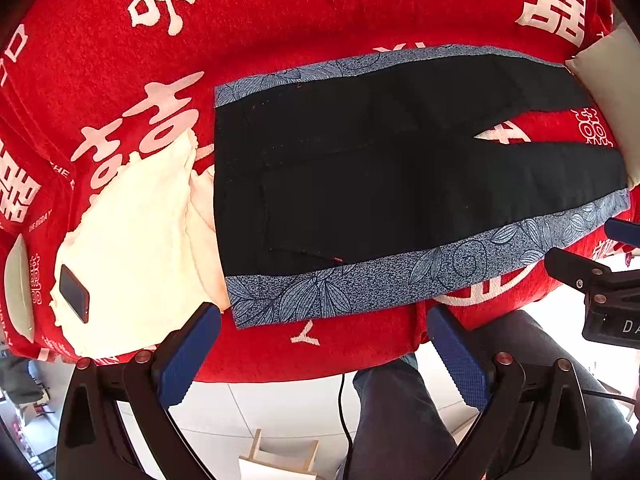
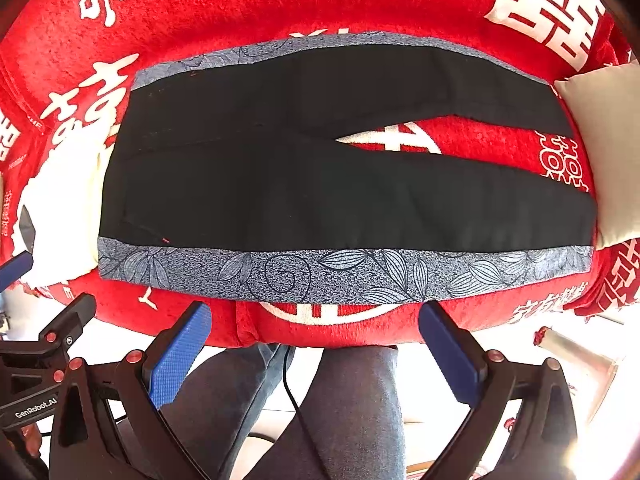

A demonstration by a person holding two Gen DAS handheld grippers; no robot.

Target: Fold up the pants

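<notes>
Black pants [image 1: 360, 176] with blue-grey floral side stripes lie flat on a red cloth, waist to the left, both legs spread to the right; they also show in the right wrist view [image 2: 304, 184]. My left gripper [image 1: 324, 344] is open and empty, hovering just off the near edge by the waist end. My right gripper [image 2: 316, 340] is open and empty, just off the near edge below the near leg's stripe. Each gripper shows at the edge of the other's view.
The red cloth [image 1: 280, 32] with white characters covers the surface. A cream towel [image 1: 132, 232] with a phone [image 1: 74, 294] on it lies left of the waist. A pale cushion [image 2: 608, 152] sits past the leg ends. A person's legs [image 2: 352, 408] and a cable are below.
</notes>
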